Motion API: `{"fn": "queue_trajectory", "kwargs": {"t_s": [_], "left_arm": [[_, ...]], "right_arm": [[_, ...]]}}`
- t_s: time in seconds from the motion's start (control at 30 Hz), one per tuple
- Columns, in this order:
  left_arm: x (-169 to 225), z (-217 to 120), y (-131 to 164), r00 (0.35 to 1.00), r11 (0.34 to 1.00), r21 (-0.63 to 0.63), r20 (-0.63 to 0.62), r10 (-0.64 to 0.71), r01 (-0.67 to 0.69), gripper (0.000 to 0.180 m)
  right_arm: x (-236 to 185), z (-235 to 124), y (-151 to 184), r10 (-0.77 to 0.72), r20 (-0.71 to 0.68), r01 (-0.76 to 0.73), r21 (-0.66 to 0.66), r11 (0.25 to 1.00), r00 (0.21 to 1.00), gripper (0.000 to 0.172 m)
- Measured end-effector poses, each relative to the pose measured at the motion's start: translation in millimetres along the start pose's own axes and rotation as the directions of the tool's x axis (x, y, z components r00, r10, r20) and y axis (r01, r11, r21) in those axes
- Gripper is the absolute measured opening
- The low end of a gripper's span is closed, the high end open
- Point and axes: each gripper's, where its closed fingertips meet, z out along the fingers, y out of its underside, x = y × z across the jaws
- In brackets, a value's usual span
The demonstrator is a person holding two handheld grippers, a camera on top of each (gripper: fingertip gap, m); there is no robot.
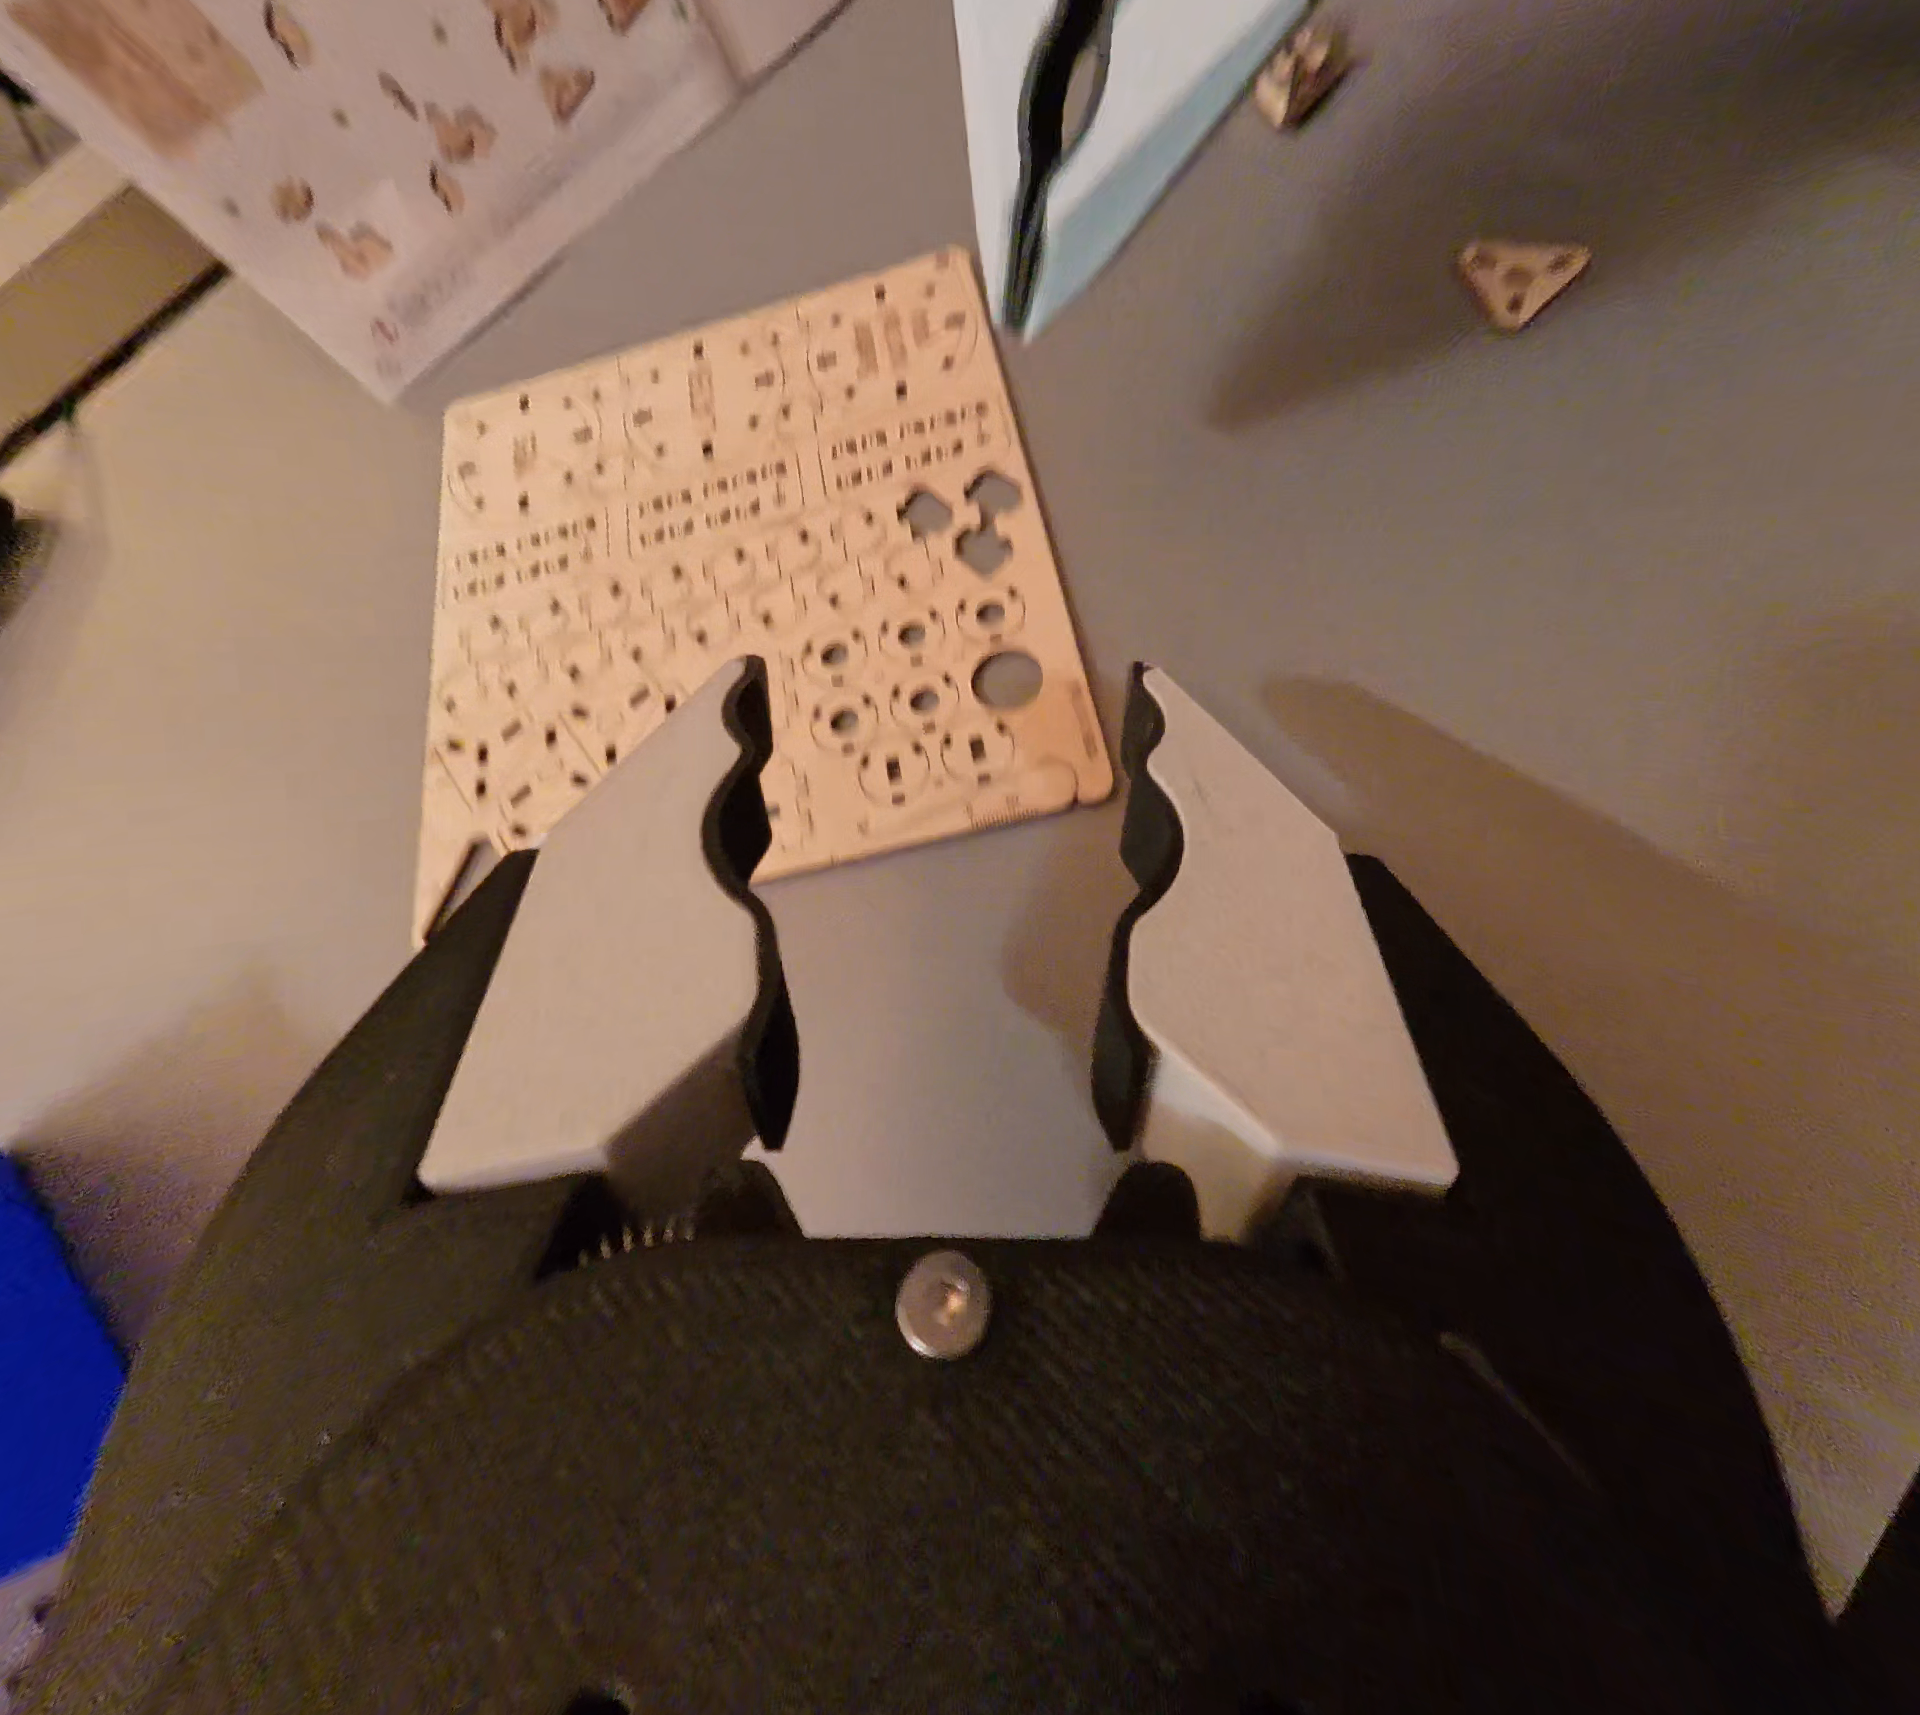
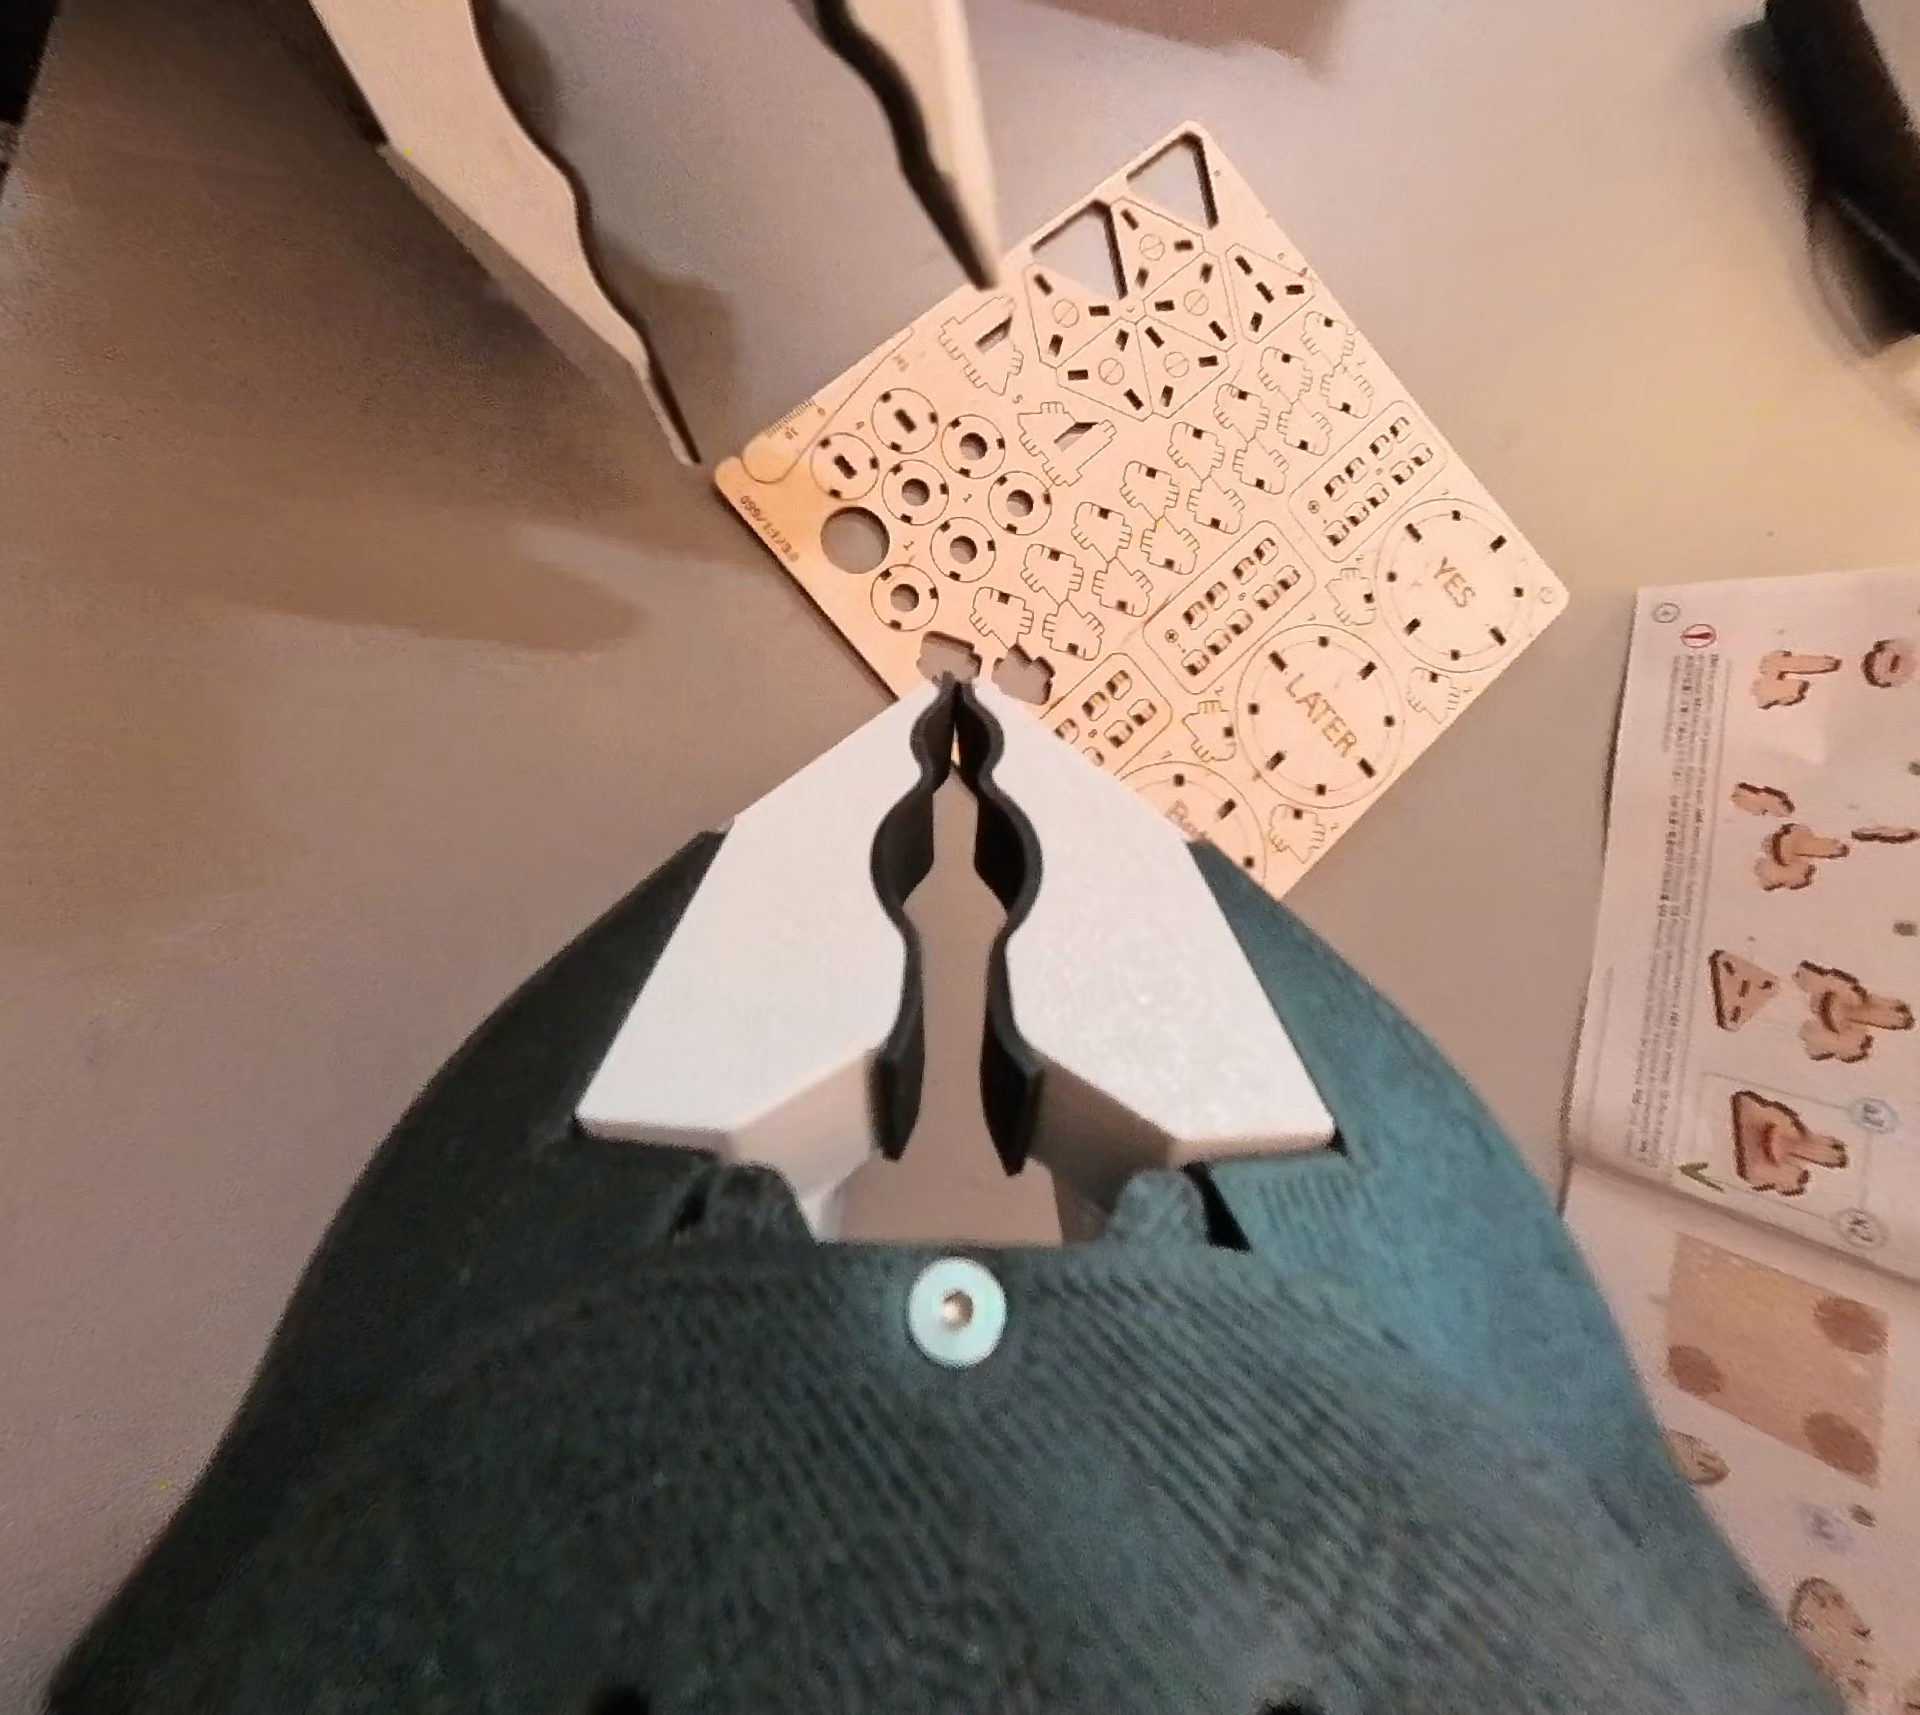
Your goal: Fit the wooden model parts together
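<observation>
A thin, light wooden sheet (image 1: 727, 585) with many laser-cut parts and a few punched-out holes lies flat on the grey table (image 1: 1455, 626). My left gripper (image 1: 945, 689) is open, with nothing between its pads, and hovers over the sheet's near right corner. In the right wrist view it (image 2: 831, 356) reaches in from the top left, its fingertips by the sheet's (image 2: 1195, 522) corner. My right gripper (image 2: 951, 691) is shut, its tips meeting over the sheet's edge beside a cut-out hole (image 2: 945, 655). In the left wrist view it (image 1: 1029, 304) comes down from above, beyond the sheet's far right corner.
Two small triangular wooden pieces (image 1: 1522, 283) (image 1: 1299, 70) lie on the table to the right. Printed instruction sheets lie at the far left (image 1: 364, 55) and, in the right wrist view, at the right (image 2: 1766, 834). A blue object (image 1: 42, 1353) and a dark box (image 2: 1849, 159) sit at the edges. The left gripper's tips are roughly 7 centimeters from the right gripper's.
</observation>
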Motion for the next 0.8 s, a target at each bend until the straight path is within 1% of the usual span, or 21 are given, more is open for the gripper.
{"fn": "queue_trajectory", "kwargs": {"t_s": [0.07,0.13,0.2,0.33,0.4,0.5,0.6,0.67,0.73,0.8], "left_arm": [[7,1,18,0.999,0.998,-0.046,-0.004,-0.032,0.031,0.067],[14,1,23,0.997,0.996,-0.058,-0.05,-0.063,0.06,0.066],[25,1,21,0.99,0.996,-0.061,-0.116,-0.079,0.072,0.053],[28,7,21,0.995,0.995,-0.1,-0.087,-0.038,0.029,0.047],[31,7,19,0.994,0.995,-0.094,-0.097,-0.046,0.037,0.046],[25,1,18,0.995,0.995,-0.077,-0.079,-0.068,0.062,0.045],[12,-8,17,0.991,0.992,-0.045,-0.058,-0.123,0.121,0.046],[-3,-13,16,0.983,0.983,-0.02,-0.01,-0.184,0.184,0.053],[-18,-16,15,0.97,0.97,0.015,0.033,-0.242,0.242,0.062],[-28,-17,14,0.956,0.957,0.042,0.052,-0.289,0.287,0.068]], "right_arm": [[-2,4,3,0.014,0.009,-0.014,0.008,1.0,1.0,0.0],[-8,11,5,0.038,0.035,-0.038,0.013,0.999,0.999,0.0],[-11,19,11,0.068,0.052,-0.068,-0.009,0.998,0.996,0.005],[-15,34,12,0.108,0.107,-0.106,-0.029,0.994,0.988,0.017],[-17,42,11,0.102,0.135,-0.097,-0.047,0.994,0.986,0.02],[-17,52,15,0.073,0.156,-0.056,-0.109,0.992,0.985,0.022],[-22,57,19,0.08,0.191,-0.051,-0.151,0.987,0.978,0.023],[-26,57,18,0.101,0.208,-0.07,-0.154,0.986,0.973,0.027],[-35,56,16,0.107,0.235,-0.075,-0.139,0.987,0.966,0.024],[-52,55,11,0.1,0.28,-0.076,-0.097,0.992,0.955,0.015]]}}
